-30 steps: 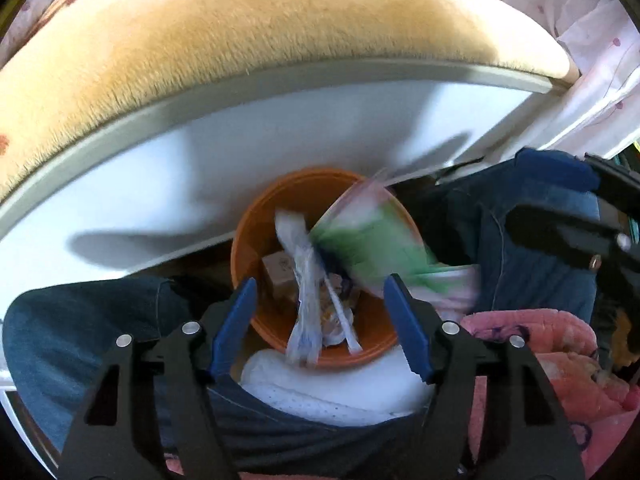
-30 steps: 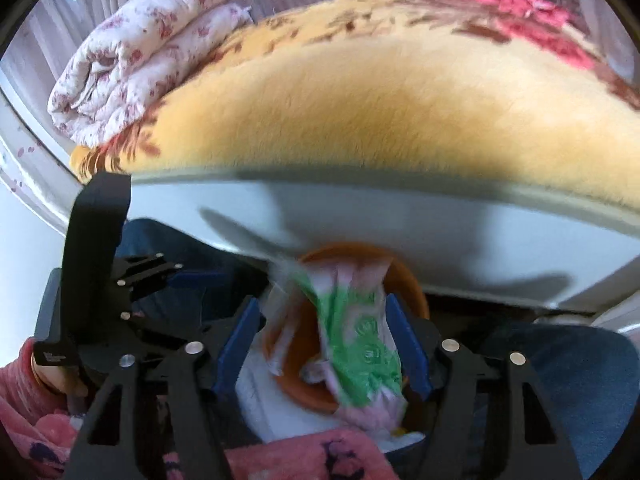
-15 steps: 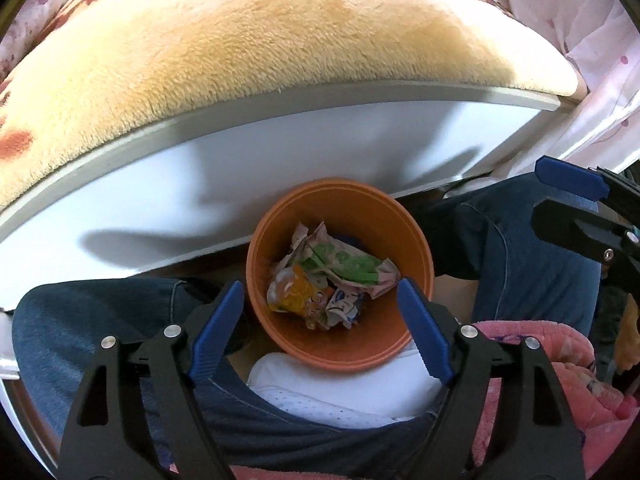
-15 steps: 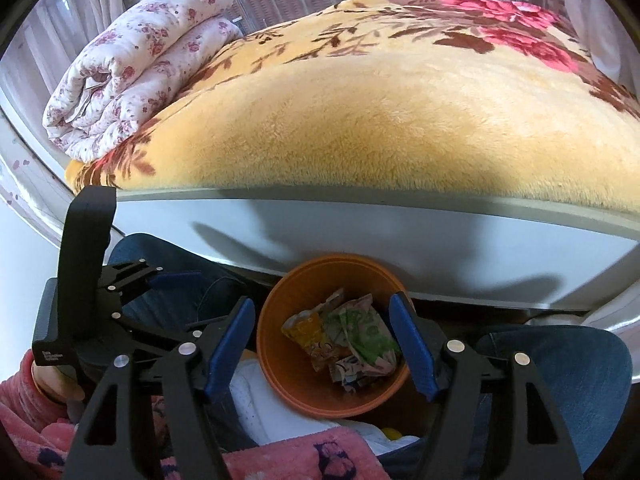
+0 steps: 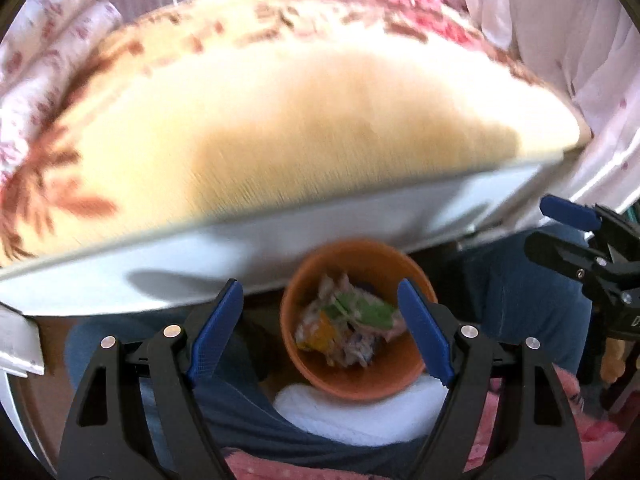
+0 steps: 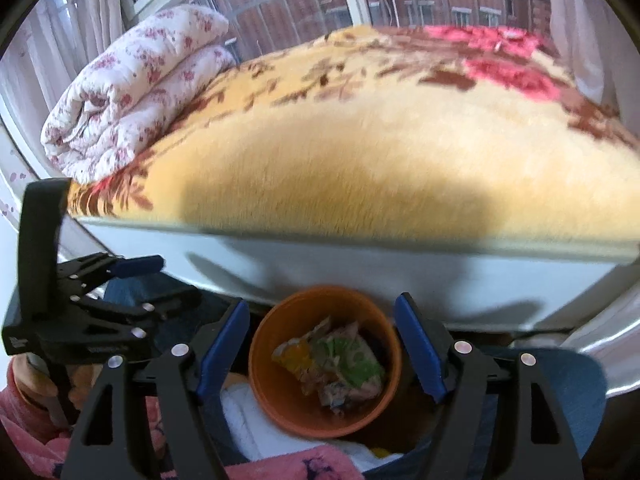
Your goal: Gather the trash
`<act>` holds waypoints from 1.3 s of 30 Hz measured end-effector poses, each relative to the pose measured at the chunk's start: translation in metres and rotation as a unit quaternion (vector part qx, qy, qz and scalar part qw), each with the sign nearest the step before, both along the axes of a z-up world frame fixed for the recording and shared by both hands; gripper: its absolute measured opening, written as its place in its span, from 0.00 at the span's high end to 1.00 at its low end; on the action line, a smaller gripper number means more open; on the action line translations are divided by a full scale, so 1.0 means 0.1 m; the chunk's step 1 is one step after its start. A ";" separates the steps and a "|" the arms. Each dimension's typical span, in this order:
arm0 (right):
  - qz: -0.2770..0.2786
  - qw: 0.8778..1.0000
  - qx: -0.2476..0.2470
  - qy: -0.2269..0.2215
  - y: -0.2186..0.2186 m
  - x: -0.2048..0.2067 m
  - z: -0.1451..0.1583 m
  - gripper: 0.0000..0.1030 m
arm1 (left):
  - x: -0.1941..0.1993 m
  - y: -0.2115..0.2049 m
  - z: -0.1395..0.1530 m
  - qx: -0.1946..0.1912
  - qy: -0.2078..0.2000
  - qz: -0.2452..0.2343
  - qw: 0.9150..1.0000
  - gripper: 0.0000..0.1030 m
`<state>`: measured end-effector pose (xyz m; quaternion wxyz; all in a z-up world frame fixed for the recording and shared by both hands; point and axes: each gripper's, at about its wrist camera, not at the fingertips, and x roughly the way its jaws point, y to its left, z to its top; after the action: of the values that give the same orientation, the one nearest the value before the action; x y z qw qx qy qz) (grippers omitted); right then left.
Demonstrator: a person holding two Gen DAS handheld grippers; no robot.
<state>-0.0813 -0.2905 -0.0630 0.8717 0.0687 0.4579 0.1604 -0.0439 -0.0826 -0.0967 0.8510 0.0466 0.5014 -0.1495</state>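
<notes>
At the far left of the right wrist view a rolled floral quilt point(image 6: 132, 88) lies on the bed, beside the yellow plush blanket point(image 6: 360, 168) with its red flowers; in the left wrist view both are smeared by motion blur. Below the quilt, the left gripper point(image 6: 138, 266) enters from the side, only one blue pad plainly visible, with part of the hand point(image 6: 36, 380) holding it cut off by the frame edge. In its own view the left gripper point(image 5: 320, 332) has its jaws standing wide apart with nothing between the pads.

In the middle, under the white bed frame point(image 6: 400, 280), the orange bin point(image 6: 276, 392) stands between the person's jeans-clad legs point(image 5: 532, 312), against something white point(image 5: 360, 408) that I cannot identify. The trash point(image 6: 336, 364) lies inside the bin: crumpled wrappers, one green and white, one orange-yellow; the rest is too crushed to make out.

The right gripper point(image 6: 322, 348) hangs above the bin, jaws opening, pads empty. At the right edge of the left wrist view the right gripper point(image 5: 568, 212) is half cut off. A pink garment point(image 6: 280, 464) fills the bottom, mostly hidden.
</notes>
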 end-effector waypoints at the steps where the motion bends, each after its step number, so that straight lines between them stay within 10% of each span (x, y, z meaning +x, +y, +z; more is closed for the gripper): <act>1: -0.004 1.000 -0.002 -0.010 -0.01 0.01 0.06 0.27 | 0.02 0.02 0.10 0.000 -0.016 0.008 1.000 0.24; 19: -0.065 0.982 -0.017 -0.178 -0.33 0.05 1.11 0.21 | 0.02 0.18 1.16 -0.033 -0.183 0.083 0.979 0.24; 39: -0.071 0.978 -0.020 -0.197 -0.37 -0.02 1.20 0.21 | -0.09 0.24 1.52 -0.051 -0.240 0.105 0.964 0.24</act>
<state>-0.0834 -0.3278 0.0570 0.9552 0.0504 0.2742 0.0991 -0.0526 -0.0589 0.0556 0.9583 -0.0154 0.2766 -0.0698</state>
